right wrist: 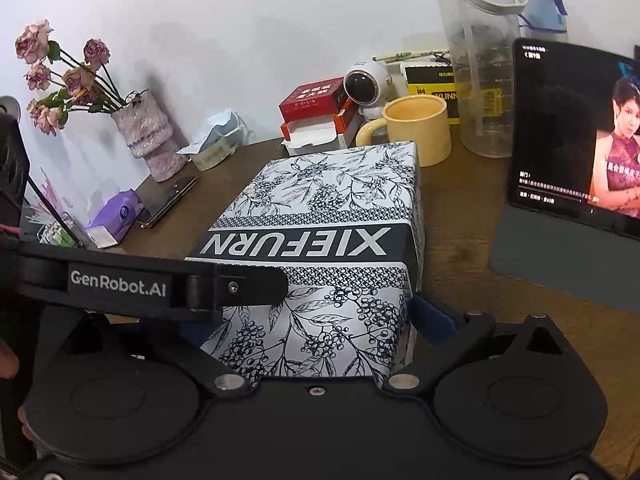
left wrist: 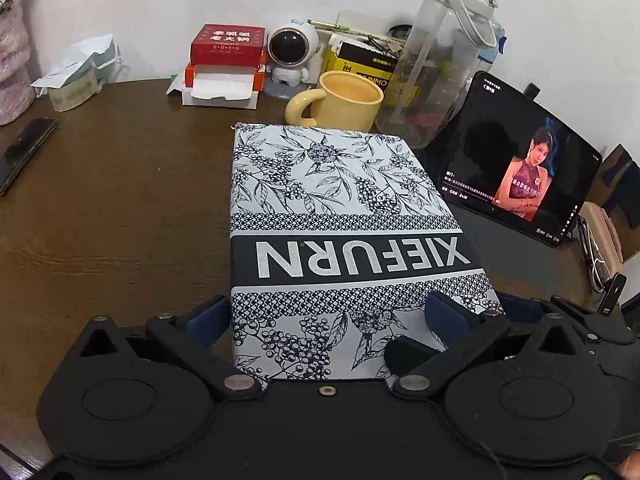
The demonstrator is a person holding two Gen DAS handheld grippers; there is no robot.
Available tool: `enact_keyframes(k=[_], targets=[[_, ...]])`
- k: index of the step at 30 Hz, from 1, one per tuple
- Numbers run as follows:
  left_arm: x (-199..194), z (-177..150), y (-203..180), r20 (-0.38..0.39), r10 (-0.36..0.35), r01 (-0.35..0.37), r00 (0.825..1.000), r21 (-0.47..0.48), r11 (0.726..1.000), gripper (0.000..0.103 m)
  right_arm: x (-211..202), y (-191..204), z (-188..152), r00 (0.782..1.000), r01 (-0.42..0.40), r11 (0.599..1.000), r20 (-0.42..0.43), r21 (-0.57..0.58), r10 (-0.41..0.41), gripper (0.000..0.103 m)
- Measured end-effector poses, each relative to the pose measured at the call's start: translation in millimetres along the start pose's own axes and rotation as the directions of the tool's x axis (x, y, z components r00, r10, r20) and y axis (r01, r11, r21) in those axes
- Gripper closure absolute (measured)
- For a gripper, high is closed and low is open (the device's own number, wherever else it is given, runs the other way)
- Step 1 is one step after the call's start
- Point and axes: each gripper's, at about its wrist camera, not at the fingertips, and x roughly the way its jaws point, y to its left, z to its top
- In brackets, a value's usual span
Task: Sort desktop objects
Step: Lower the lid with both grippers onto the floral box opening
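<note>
L gripper (left wrist: 326,322) and R gripper (right wrist: 308,320) both straddle the box's (left wrist: 340,216) near end (XIEFURN print), jaws wide apart; pad contact unclear. Mug (left wrist: 344,100) sits just behind the box.

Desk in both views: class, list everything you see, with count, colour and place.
Patterned box: 1, navy-white, desk centre
Mug: 1, yellow, behind box
Water bottle: 1, clear, right of mug
Tablet: 1, black, right, screen on
Astronaut figure: 1, white, back
Red boxes: 2, stacked, back
Phone: 1, black, left
Vase of roses: 1, pink, left
Left hand-held gripper: black, straddling box
Right hand-held gripper: black, straddling box
</note>
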Motion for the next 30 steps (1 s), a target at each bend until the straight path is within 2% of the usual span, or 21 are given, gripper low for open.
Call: enact_keyframes(k=[8,12,17,22,30], targets=[[1.8,2.2,-0.2,-0.019,0.001,-0.001,1.000,0.005,1.000,0.000,1.9,-5.2,-1.9,1.000,-0.015,0.999,-0.008,0.030,0.015,0.001],[-0.7,-1.0,1.0,-0.001,-0.004,0.004,1.000,-0.008,1.000,0.000,-0.4,-6.8,-4.0,1.000,-0.018,0.998,-0.015,0.057,0.019,0.002],[-0.5,2.7,4.2,-0.016,-0.022,0.022,1.000,0.001,1.000,0.000,-9.1,-4.4,-4.9,1.000,0.010,0.999,-0.023,0.037,-0.009,0.002],[1.9,4.9,2.4,-0.027,-0.015,0.015,1.000,0.018,1.000,0.000,-7.6,-11.0,-5.0,0.999,0.016,0.993,-0.047,0.114,-0.011,0.003],[1.6,3.5,-3.0,-0.025,0.014,-0.013,1.000,0.044,0.999,0.000,-5.8,-12.8,-12.8,0.999,0.023,0.988,-0.033,0.153,-0.018,0.003]])
